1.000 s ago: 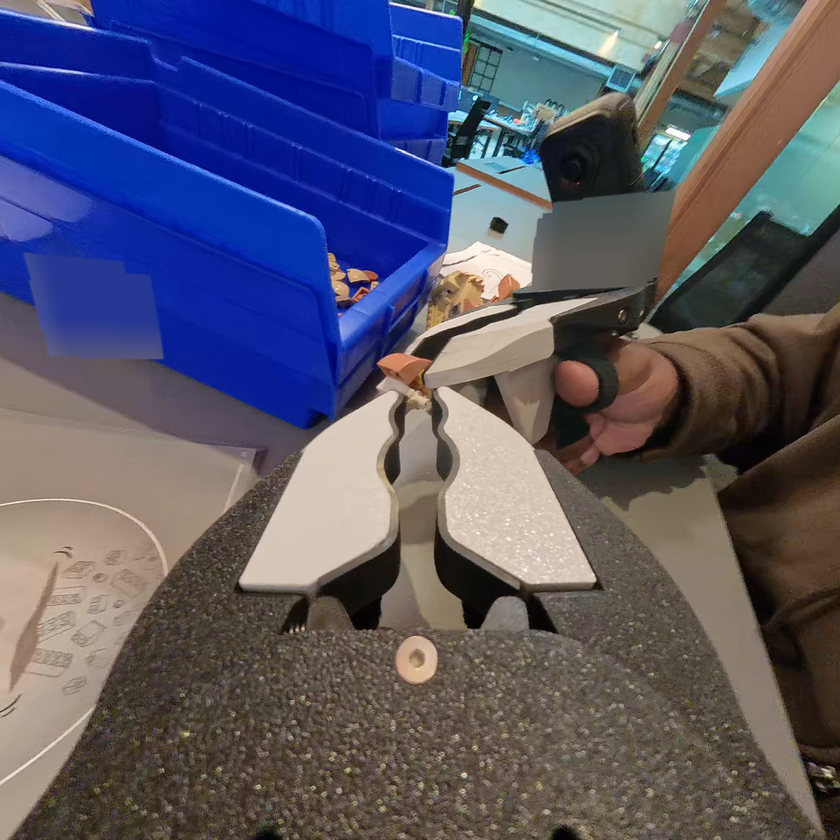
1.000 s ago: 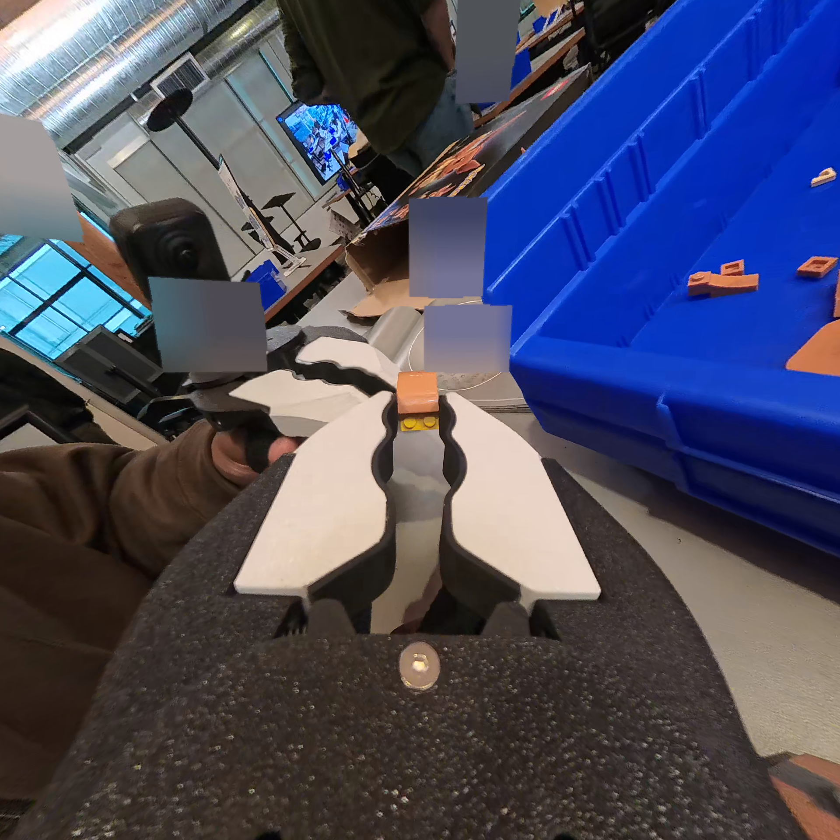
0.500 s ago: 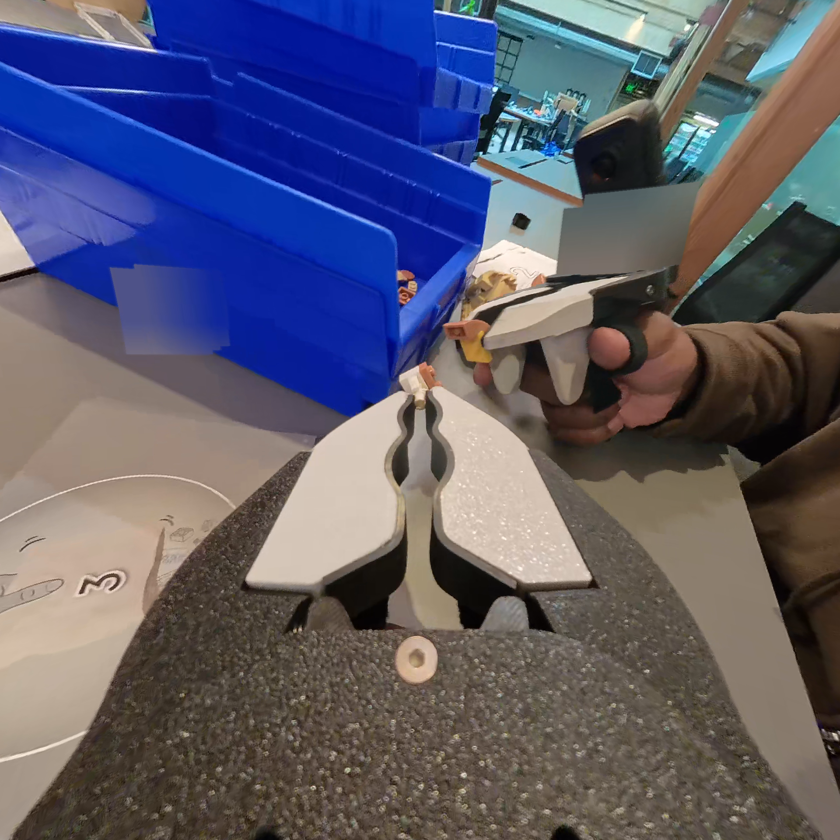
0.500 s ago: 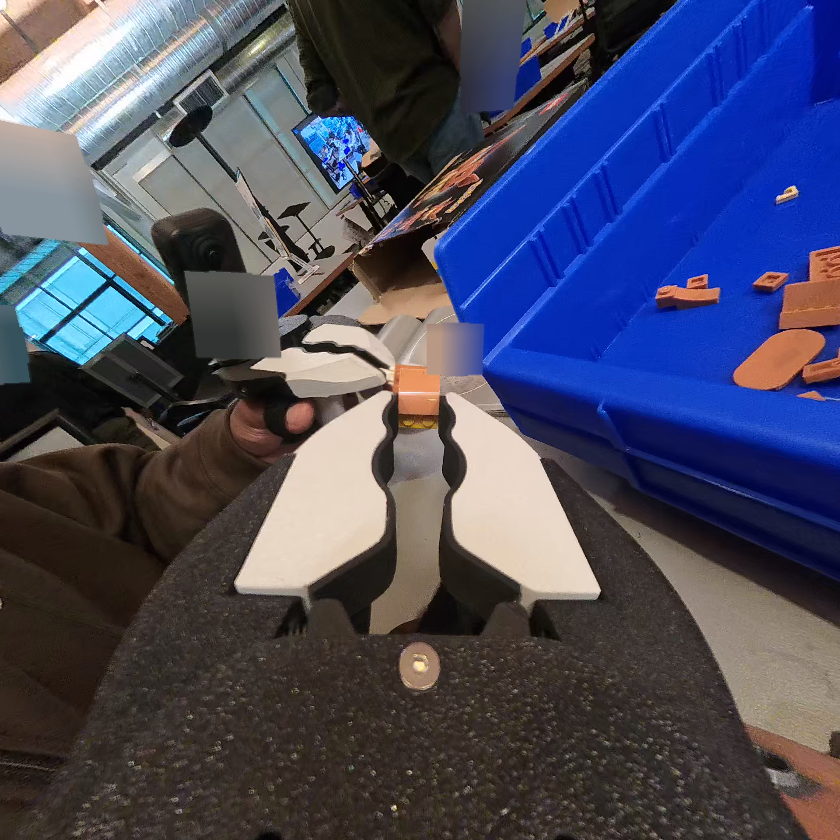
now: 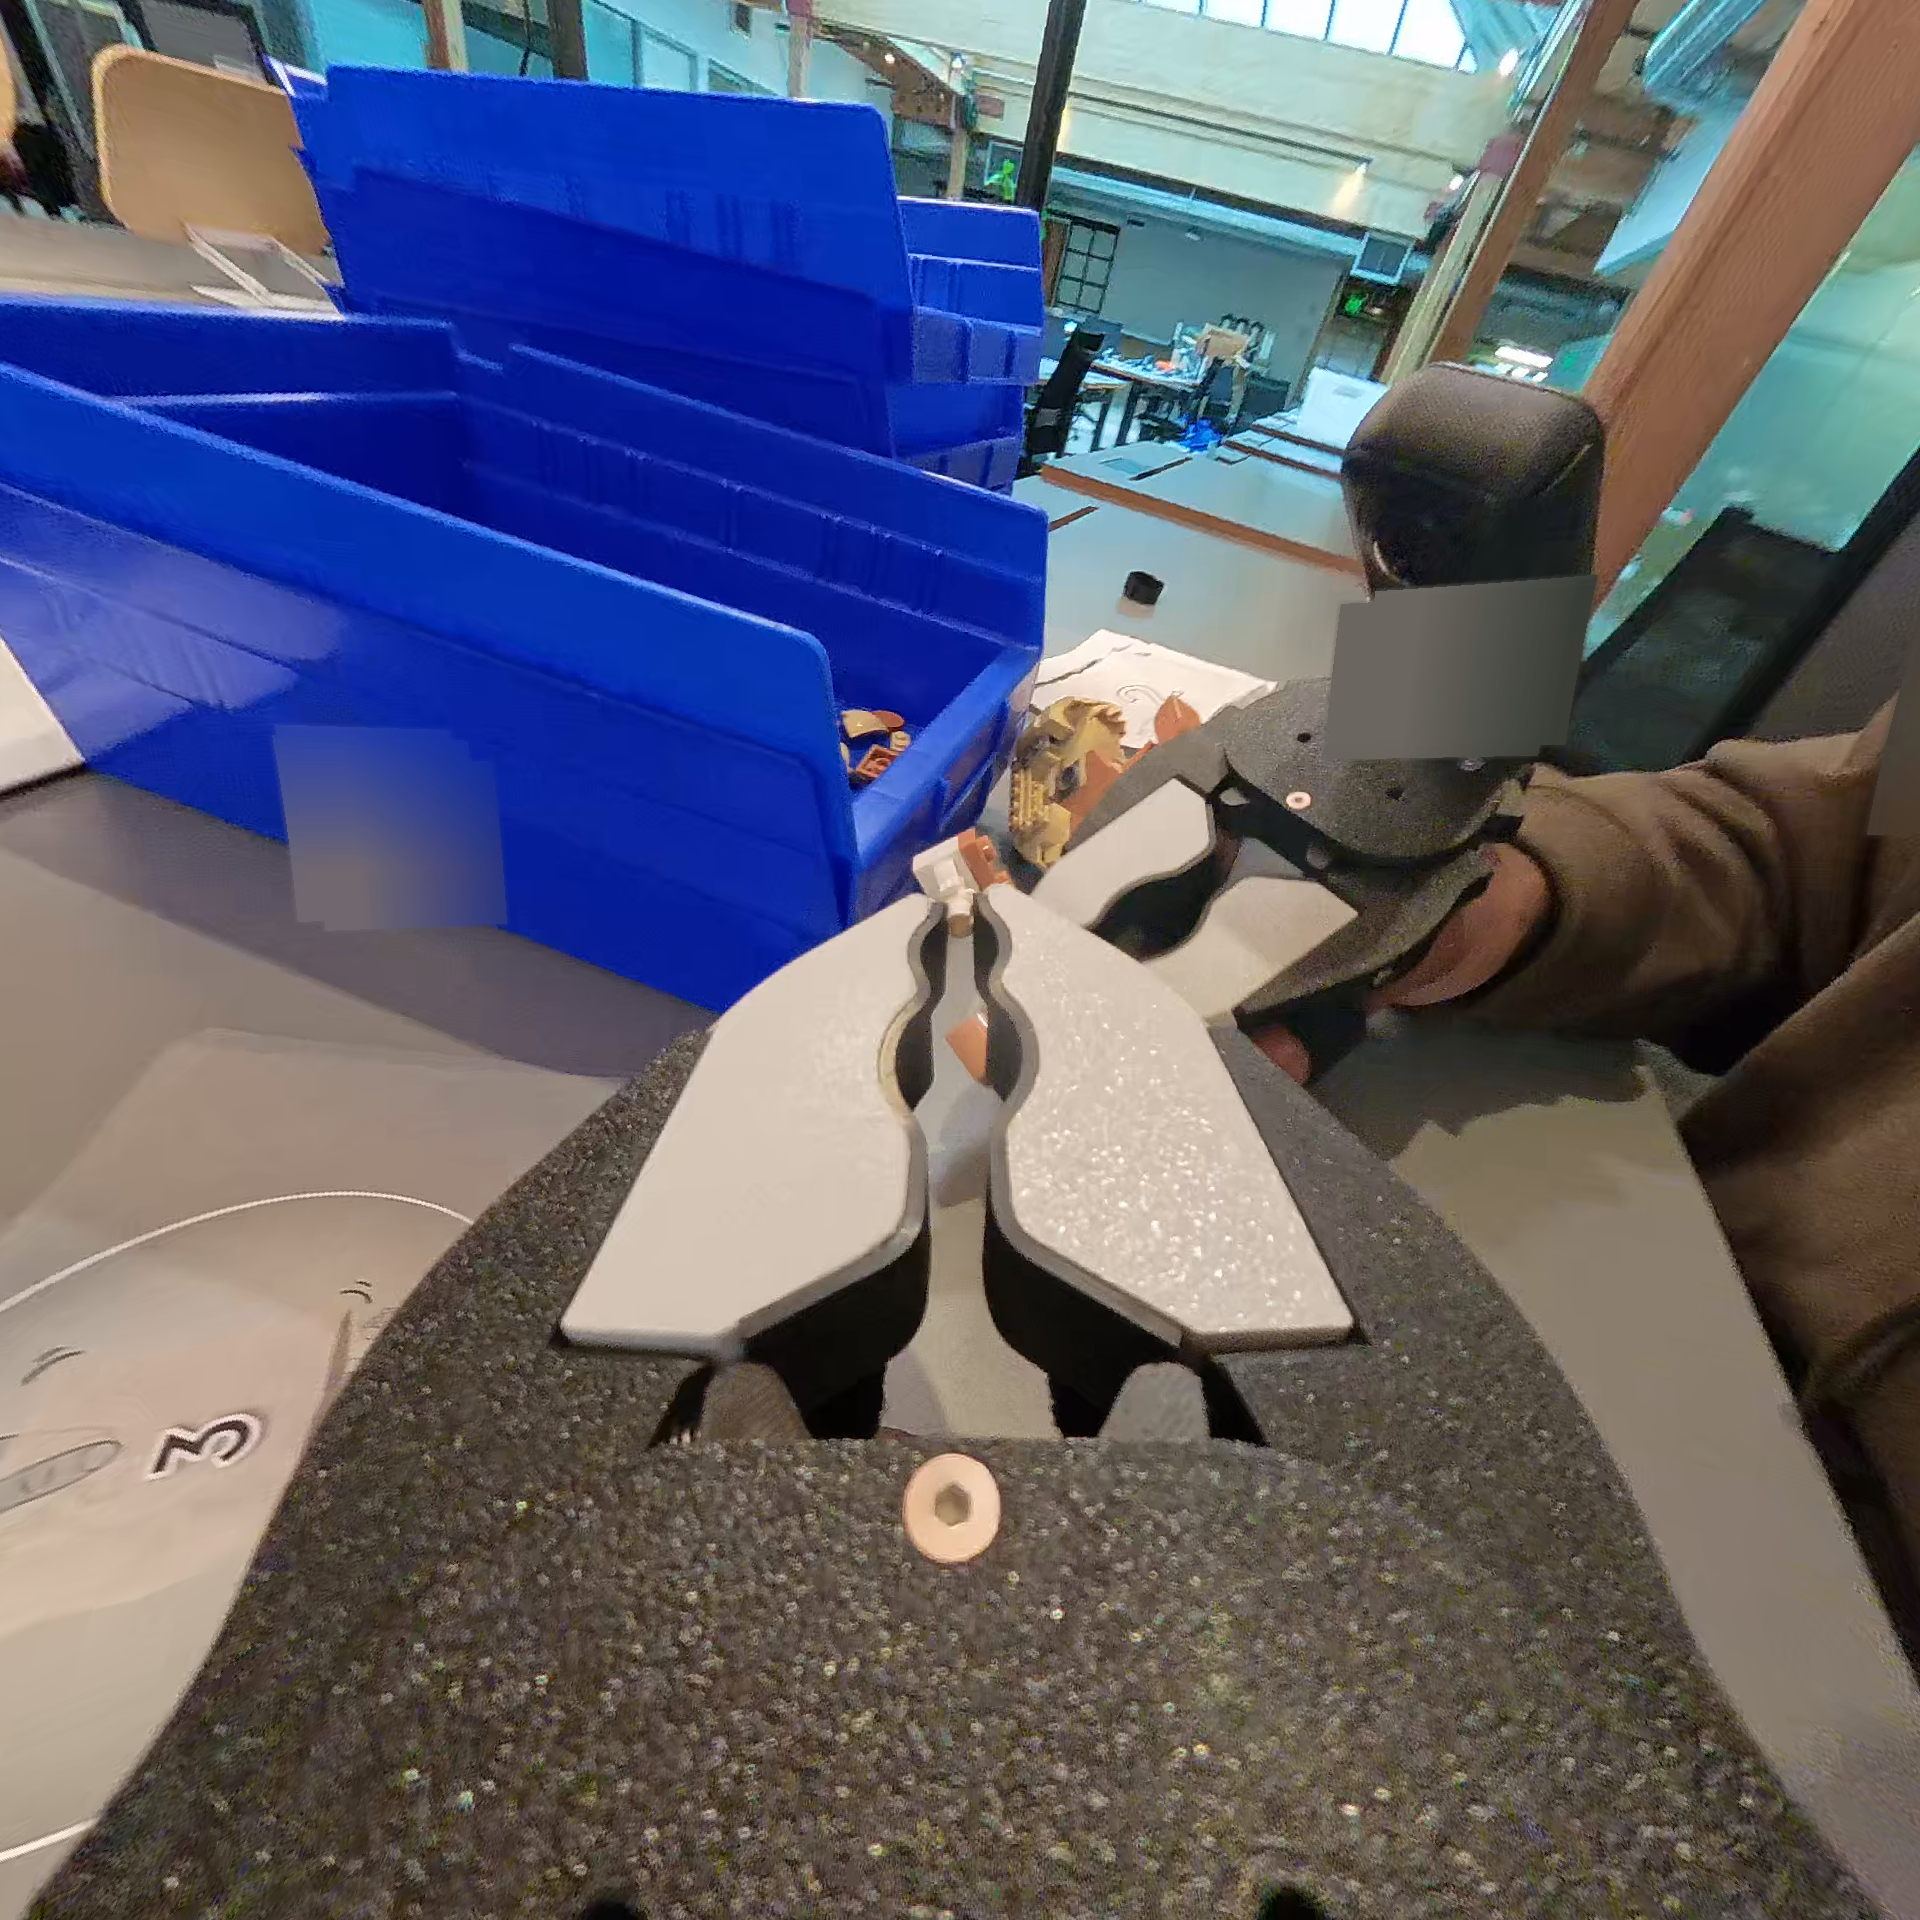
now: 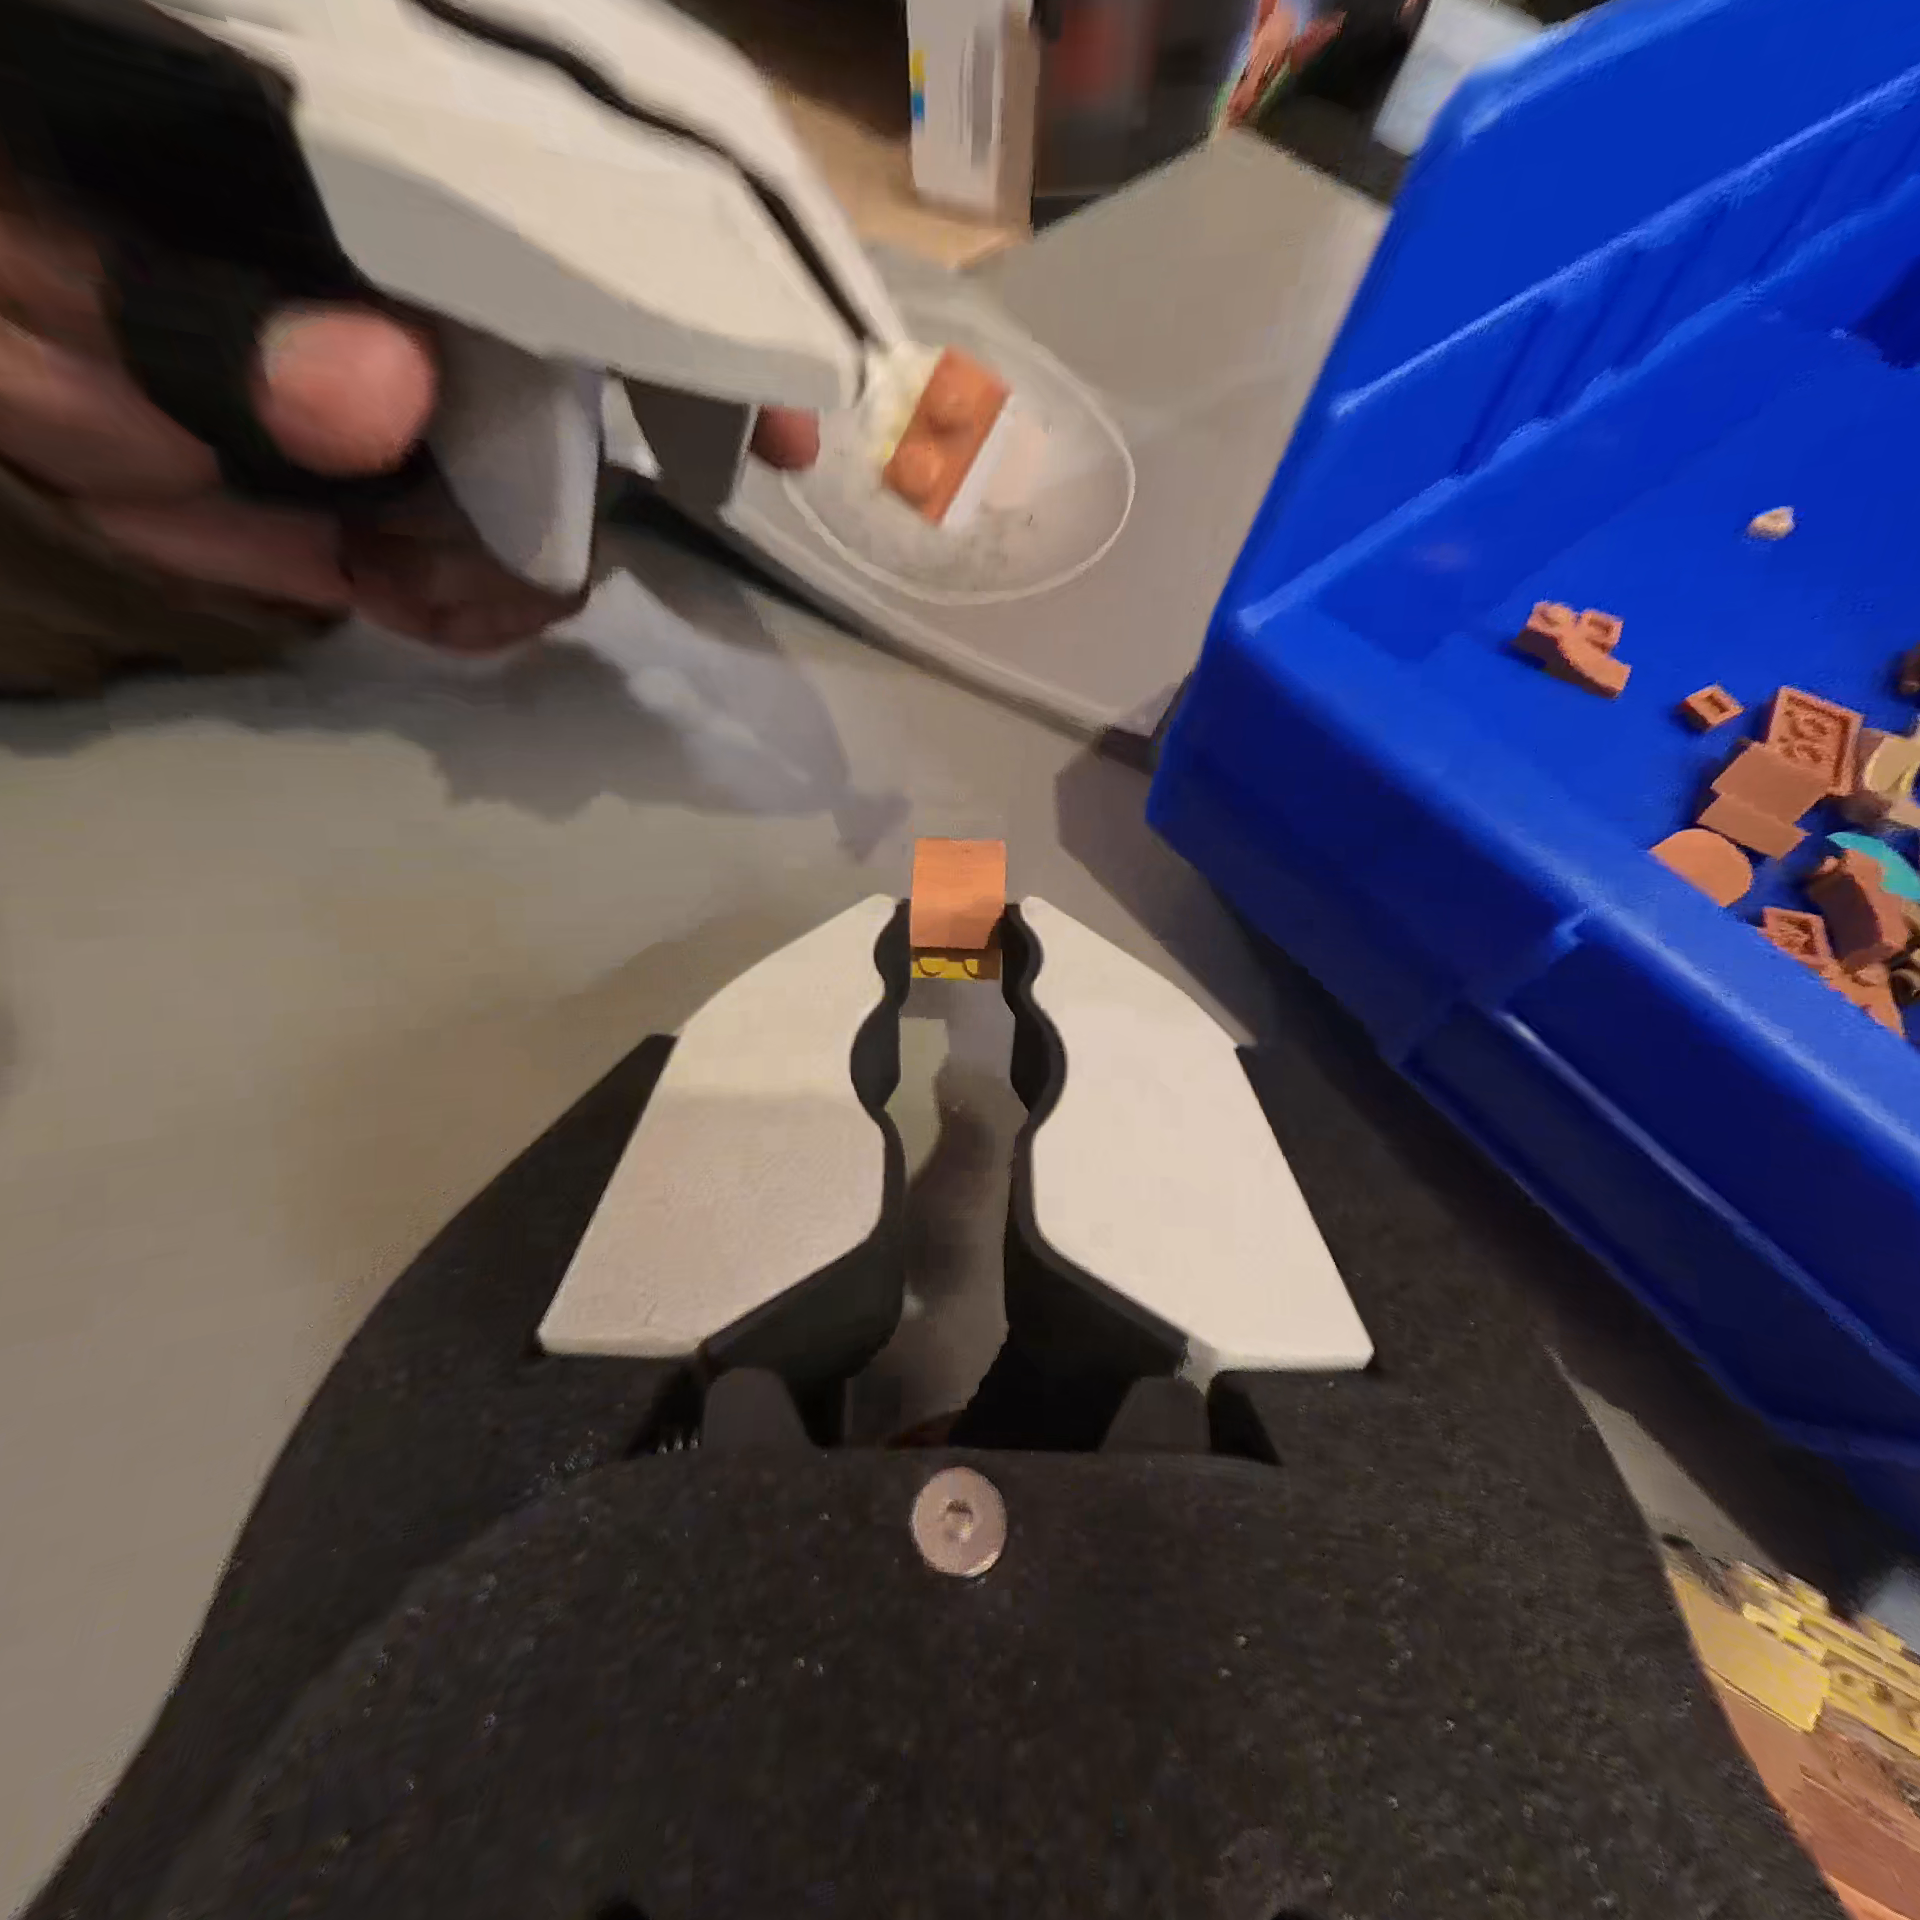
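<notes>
My left gripper [image 5: 963,906] is shut on a small white-and-brown piece [image 5: 951,878] pinched at its very tips. The right wrist view shows that piece as an orange-brown two-stud plate on white [image 6: 945,436], held above the grey table. My right gripper [image 6: 958,925] is shut on an orange-brown brick [image 6: 958,894] with a yellow piece [image 6: 956,966] under it, pads against both sides, low over the table. In the left wrist view, the right gripper's fingers [image 5: 1153,831] lie just right of my left fingertips; its tips are hidden there.
Blue bins [image 5: 623,675] stand to the left; the nearest bin [image 6: 1455,831] holds several brown pieces [image 6: 1787,769]. A tan-and-brown model [image 5: 1065,769] sits behind the grippers. A printed sheet with a circle [image 5: 156,1351] lies front left. A person's sleeve [image 5: 1714,883] is at the right. The gap from one gripper's tips to the other's is roughly 8 cm.
My left jaws narrowed onto the small white-and-brown piece and drew it away from the right gripper. The right gripper, still holding its brick, tilted down towards the table beside the bin.
</notes>
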Demonstrator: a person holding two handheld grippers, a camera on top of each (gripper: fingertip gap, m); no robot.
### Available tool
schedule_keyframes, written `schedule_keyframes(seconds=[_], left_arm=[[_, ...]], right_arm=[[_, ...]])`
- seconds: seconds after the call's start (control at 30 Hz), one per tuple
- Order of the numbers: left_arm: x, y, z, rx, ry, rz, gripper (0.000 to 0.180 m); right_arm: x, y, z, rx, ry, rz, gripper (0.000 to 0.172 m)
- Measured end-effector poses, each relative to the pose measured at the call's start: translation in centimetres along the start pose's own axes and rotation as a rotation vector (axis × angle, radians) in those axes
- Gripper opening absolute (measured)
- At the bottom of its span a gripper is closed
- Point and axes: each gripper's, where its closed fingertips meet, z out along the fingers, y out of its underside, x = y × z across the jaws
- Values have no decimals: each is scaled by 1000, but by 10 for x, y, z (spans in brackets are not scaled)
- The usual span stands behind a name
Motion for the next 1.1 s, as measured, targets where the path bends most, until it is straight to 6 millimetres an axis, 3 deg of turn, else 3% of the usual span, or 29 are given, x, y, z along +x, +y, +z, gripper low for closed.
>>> schedule_keyframes(seconds=[0.13, 0.2, 0.43, 0.53, 0.9, 1.1], left_arm=[[-2, 2, 1, -25, -68, 124, 4], [-3, 4, 2, -44, -109, 199, 4], [5, 7, 6, -92, -202, 481, 4], [13, 12, 10, -108, -196, 553, 4], [22, 16, 14, -109, -173, 607, 4], [25, 16, 12, -118, -118, 530, 4]], right_arm=[[-2, 19, 5, -135, 18, -101, 17], [-4, 16, 4, -111, 7, -101, 22], [-2, -43, -24, 234, -28, 39, 25], [-1, -51, -31, 294, -28, 58, 20], [-6, -44, -24, 271, -111, 161, 11], [-9, -44, -26, 275, -58, -9, 10]])
